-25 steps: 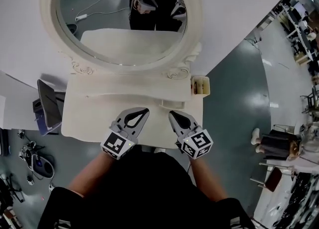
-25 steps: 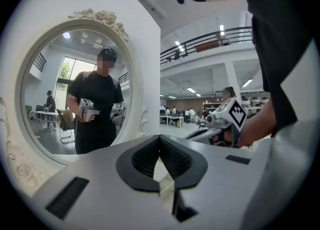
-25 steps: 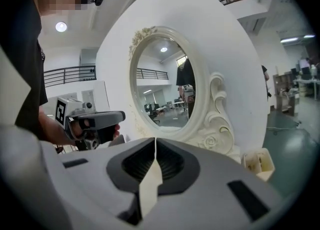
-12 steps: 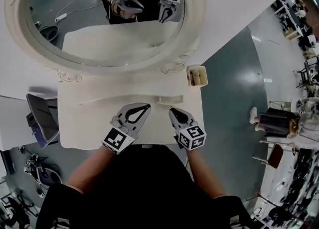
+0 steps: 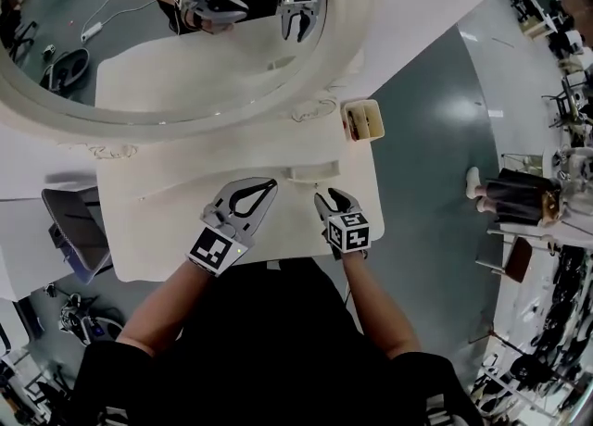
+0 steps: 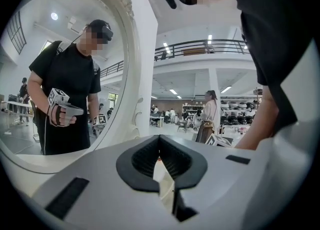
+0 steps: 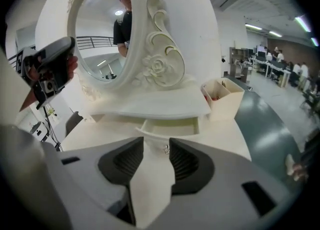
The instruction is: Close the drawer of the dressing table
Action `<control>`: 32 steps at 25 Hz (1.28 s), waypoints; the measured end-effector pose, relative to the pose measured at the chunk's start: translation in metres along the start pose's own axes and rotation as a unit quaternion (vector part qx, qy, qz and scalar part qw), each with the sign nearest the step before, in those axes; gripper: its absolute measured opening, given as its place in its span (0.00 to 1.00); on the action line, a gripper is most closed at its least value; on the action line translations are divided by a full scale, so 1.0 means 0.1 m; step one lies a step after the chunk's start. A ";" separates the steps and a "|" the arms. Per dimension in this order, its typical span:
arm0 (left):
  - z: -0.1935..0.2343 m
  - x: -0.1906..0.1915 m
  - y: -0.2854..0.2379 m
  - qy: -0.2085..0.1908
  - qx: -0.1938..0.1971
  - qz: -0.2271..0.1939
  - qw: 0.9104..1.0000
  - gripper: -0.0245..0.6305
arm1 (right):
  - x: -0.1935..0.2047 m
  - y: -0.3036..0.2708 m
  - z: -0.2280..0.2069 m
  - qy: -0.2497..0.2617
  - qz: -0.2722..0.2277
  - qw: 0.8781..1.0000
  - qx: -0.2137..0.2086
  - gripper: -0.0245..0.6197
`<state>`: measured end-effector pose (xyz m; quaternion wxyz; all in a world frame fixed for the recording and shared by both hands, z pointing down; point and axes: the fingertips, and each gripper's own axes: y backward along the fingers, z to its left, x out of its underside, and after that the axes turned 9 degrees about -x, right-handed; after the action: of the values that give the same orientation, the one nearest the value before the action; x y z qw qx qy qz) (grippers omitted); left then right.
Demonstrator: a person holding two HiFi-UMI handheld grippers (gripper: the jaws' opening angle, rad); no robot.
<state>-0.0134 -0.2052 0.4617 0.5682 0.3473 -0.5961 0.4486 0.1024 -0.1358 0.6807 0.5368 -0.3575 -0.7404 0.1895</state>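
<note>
The white dressing table (image 5: pixel 185 202) carries a small drawer (image 5: pixel 311 172) that stands pulled out under the mirror shelf; in the right gripper view the drawer (image 7: pixel 172 126) shows its little knob (image 7: pixel 166 149). My right gripper (image 5: pixel 332 196) points down at the drawer front from just short of it. Its jaws (image 7: pixel 156 144) are opening, with nothing between them and the knob in sight beyond the gap. My left gripper (image 5: pixel 271 184) hovers over the tabletop to the left of the drawer, its tips (image 6: pixel 159 138) closed together and empty.
A big oval mirror (image 5: pixel 185 44) rises behind the table and reflects both grippers. A small open box (image 5: pixel 363 120) sits at the table's back right corner. A grey chair (image 5: pixel 74 230) stands at the table's left. People stand across the green floor (image 5: pixel 445 183) to the right.
The right gripper has dropped lower toward the table front and its jaws have parted. The left gripper has shifted a little. The mirror has slid up and left in the head view.
</note>
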 end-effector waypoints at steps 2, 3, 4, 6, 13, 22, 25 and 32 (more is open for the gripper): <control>0.01 0.02 -0.05 -0.001 0.004 0.001 1.000 0.03 | 0.06 -0.09 -0.08 -0.010 0.012 1.000 0.008 0.28; 0.01 0.03 -0.07 -0.002 0.006 0.001 1.000 0.03 | 0.09 -0.13 -0.12 -0.014 0.018 1.000 0.011 0.29; 0.00 0.04 -0.09 -0.002 0.008 0.001 1.000 0.03 | 0.12 -0.17 -0.14 -0.016 0.025 0.999 0.015 0.29; 0.01 0.06 -0.12 0.000 0.011 0.002 1.000 0.03 | 0.19 -0.26 -0.19 -0.024 0.042 0.999 0.020 0.30; 0.03 0.14 -0.19 -0.007 0.016 0.003 1.000 0.02 | 0.30 -0.49 -0.35 -0.062 0.071 0.994 0.057 0.30; 0.05 0.14 -0.19 -0.013 0.009 0.001 1.000 0.02 | 0.33 -0.63 -0.40 -0.081 0.082 0.991 0.060 0.19; 0.05 0.14 -0.19 -0.011 0.004 0.002 1.000 0.02 | 0.32 -0.62 -0.42 -0.081 0.083 0.991 0.059 0.19; 0.08 0.16 -0.17 -0.008 -0.006 0.004 1.000 0.02 | 0.23 -0.65 -0.45 -0.078 0.079 0.992 0.055 0.19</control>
<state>-0.0018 -0.2170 0.4801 0.5636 0.3448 -0.6050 0.4444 0.1197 -0.1675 0.7549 0.4796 -0.3693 -0.7376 0.2994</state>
